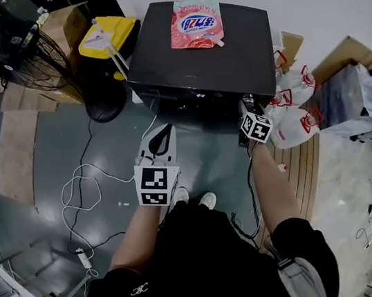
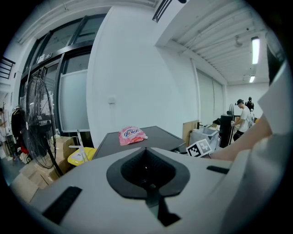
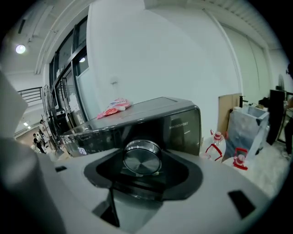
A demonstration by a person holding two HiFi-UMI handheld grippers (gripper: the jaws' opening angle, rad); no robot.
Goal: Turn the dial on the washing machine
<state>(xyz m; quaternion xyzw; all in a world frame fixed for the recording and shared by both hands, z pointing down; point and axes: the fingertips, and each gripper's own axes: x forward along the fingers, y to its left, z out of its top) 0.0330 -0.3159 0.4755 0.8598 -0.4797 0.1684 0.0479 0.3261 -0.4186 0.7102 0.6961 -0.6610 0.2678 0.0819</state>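
A black washing machine (image 1: 206,57) stands ahead of me against the white wall, with a pink detergent pouch (image 1: 195,24) lying on its lid. My right gripper (image 1: 248,108) is up against the right end of its front panel. In the right gripper view the silver dial (image 3: 143,157) sits in the dark notch between the jaws of the right gripper (image 3: 142,170), which look closed around it. My left gripper (image 1: 160,140) hangs shut and empty in front of the machine, well left of the dial. The pouch (image 2: 131,135) and lid show beyond the left gripper (image 2: 147,171).
A floor fan (image 1: 30,50) and a yellow bin (image 1: 110,36) stand left of the machine. White cables (image 1: 80,189) trail over the grey floor. Red-capped bottles (image 1: 291,103) and a clear box (image 1: 357,100) crowd the right side. People (image 2: 242,116) stand far off.
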